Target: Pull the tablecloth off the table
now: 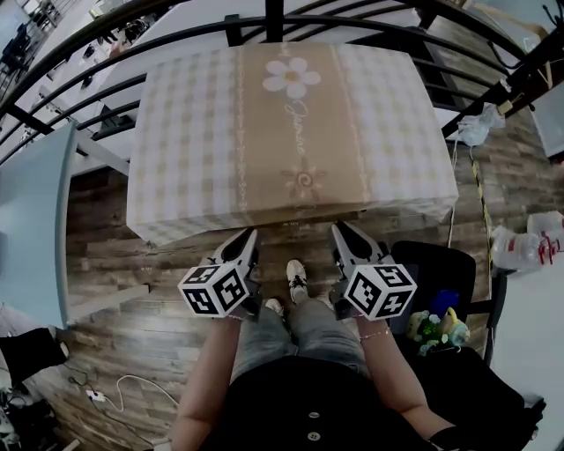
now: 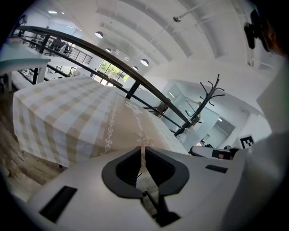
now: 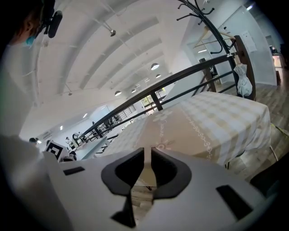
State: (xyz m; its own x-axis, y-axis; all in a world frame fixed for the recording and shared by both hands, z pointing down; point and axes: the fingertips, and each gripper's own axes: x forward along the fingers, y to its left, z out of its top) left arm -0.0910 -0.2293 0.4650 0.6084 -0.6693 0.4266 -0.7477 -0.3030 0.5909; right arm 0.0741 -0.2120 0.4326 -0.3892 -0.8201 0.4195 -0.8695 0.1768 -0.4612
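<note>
A beige and white checked tablecloth [image 1: 300, 132] with a flower print covers the table in front of me, its near hem hanging over the front edge. My left gripper [image 1: 249, 236] points at that hem just left of centre, its jaws shut with nothing between them. My right gripper [image 1: 340, 229] points at the hem just right of centre, its jaws a thin slit apart and holding nothing. In the left gripper view the tablecloth [image 2: 90, 117] lies beyond the left gripper [image 2: 143, 149]. In the right gripper view the tablecloth [image 3: 216, 122] lies beyond the right gripper [image 3: 148, 151].
A black railing [image 1: 264, 22] runs behind the table. At the right stands a black chair [image 1: 441, 264] with toys [image 1: 432, 328] on it. A pale table [image 1: 35, 220] is at the left, cables [image 1: 115, 388] lie on the wooden floor, and my shoe [image 1: 297, 277] is below the hem.
</note>
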